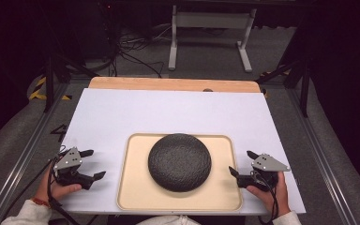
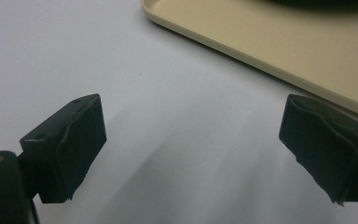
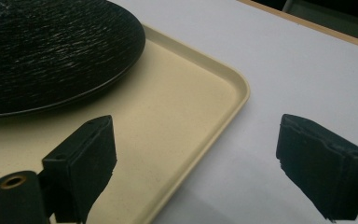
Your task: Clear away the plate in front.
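A round black textured dome, like an upturned bowl (image 1: 179, 161), sits in the middle of a beige tray (image 1: 133, 187) on the white table top. My left gripper (image 1: 93, 164) rests on the table just left of the tray, jaws wide apart with nothing between them. My right gripper (image 1: 243, 163) is at the tray's right edge, also open and empty. In the left gripper view the left gripper (image 2: 191, 144) faces bare white surface, with the tray's rim (image 2: 261, 60) beyond. In the right gripper view the right gripper (image 3: 196, 163) straddles the tray's corner (image 3: 233, 88), with the black bowl (image 3: 51, 51) ahead at left.
The white board (image 1: 168, 115) lies on a wooden table top whose far edge (image 1: 168, 84) shows. Metal frame rails run along both sides. Beyond the table are a white stand (image 1: 211, 33) and cables on a dark floor.
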Demonstrator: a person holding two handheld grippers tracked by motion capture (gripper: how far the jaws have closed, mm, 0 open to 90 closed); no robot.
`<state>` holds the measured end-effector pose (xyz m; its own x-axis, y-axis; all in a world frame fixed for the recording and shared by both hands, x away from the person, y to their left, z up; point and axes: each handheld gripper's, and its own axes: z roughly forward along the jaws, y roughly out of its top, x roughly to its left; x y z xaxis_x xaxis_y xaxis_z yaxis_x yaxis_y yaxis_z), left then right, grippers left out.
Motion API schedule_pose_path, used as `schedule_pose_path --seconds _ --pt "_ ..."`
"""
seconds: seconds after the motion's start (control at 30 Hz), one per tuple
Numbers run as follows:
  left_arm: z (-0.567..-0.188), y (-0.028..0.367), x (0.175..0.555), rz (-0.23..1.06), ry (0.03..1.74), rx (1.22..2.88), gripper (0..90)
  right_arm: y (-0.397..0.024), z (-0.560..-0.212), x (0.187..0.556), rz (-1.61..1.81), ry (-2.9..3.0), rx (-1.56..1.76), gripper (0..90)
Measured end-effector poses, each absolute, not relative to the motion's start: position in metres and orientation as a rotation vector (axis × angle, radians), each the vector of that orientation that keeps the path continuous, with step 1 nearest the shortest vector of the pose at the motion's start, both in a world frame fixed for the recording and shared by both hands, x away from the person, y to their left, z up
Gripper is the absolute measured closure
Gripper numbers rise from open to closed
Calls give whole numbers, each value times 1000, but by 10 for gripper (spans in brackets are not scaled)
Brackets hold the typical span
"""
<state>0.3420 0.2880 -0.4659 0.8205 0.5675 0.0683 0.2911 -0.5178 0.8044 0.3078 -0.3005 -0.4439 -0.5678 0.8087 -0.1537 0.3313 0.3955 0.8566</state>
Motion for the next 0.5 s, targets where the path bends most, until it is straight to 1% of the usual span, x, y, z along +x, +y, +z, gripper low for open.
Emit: schedule_pose_path --seconds 0.5 --pt "-464 285 337 422 609 2145 67 -299 -444 306 1092 2092 967 124"
